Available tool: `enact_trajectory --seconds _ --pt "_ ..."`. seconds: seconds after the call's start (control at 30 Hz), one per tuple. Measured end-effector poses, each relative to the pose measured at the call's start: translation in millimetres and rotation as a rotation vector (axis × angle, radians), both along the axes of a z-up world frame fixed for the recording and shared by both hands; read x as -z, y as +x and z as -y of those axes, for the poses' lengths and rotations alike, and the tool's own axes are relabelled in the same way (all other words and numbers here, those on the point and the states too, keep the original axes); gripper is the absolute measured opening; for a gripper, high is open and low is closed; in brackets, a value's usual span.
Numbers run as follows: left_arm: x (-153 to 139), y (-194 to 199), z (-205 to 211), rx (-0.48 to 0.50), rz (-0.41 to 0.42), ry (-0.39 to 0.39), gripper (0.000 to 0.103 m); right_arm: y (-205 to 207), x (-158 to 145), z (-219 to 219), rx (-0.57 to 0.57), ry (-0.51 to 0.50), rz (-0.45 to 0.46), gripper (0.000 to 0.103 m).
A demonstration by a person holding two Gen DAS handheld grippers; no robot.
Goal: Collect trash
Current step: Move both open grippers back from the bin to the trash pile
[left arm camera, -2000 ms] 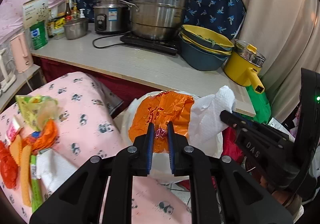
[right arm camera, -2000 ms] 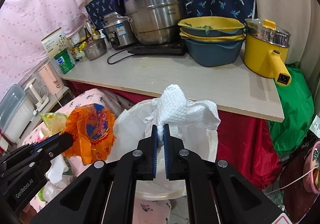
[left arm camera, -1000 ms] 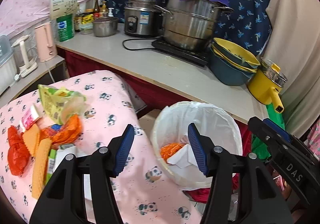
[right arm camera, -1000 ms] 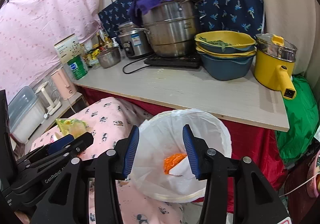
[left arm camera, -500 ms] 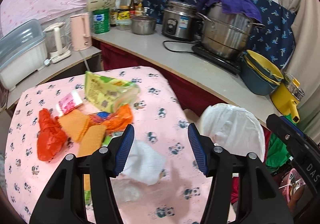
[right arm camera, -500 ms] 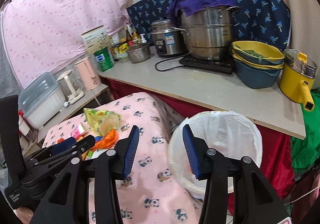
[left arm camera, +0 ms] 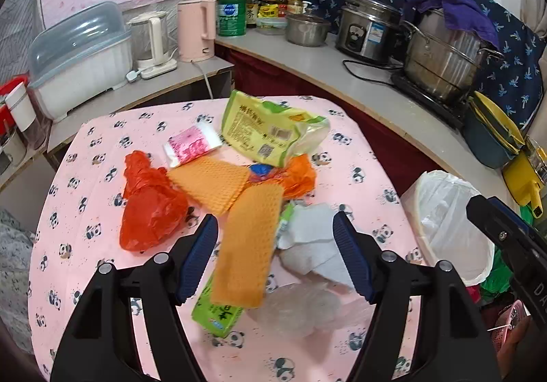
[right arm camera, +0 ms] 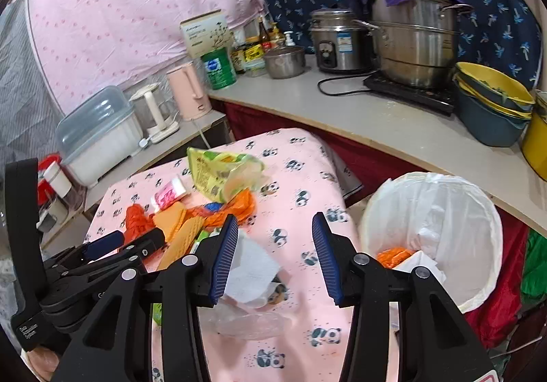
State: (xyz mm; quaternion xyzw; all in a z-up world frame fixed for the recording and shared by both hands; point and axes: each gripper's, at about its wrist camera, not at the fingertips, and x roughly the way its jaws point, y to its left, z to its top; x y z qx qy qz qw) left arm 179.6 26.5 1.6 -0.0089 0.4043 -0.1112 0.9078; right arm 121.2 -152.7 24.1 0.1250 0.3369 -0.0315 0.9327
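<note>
Desk (left arm camera: 102,149): I see panda-print pink cloth, with the litter heaped mid-desk.
Bin (right arm camera: 478,211): white-lined, just off the desk's right edge, orange wrapper (right arm camera: 393,254) inside.
Left tool (left arm camera: 275,238): I have it wide, empty, above the orange waffle sheet (left arm camera: 249,245).
Right tool (right arm camera: 275,245): wide, empty, over the white tissue (right arm camera: 251,272).

A matt printed cloth (left arm camera: 359,149) is spread over the bench. Glossy crinkled plastic forms the red bag (left arm camera: 150,204); soft paper the tissue (left arm camera: 314,242); thin plastic film lines the bin (right arm camera: 444,211); polished metal the steamer pot (right arm camera: 413,40).
</note>
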Motion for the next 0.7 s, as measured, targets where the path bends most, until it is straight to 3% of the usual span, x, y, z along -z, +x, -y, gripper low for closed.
enact_trajectory --seconds 0.27,0.37,0.7 --pt "28 2 -28 -0.029 -0.071 -0.01 0.068 21 25 -33 -0.062 -0.002 -0.063 0.044" --pt "37 3 -32 -0.032 -0.092 -0.015 0.075 28 38 -41 -0.075 0.005 -0.091 0.044" --pt "64 14 -44 -0.043 -0.171 -0.062 0.074 54 71 -56 -0.103 0.041 -0.163 0.044"
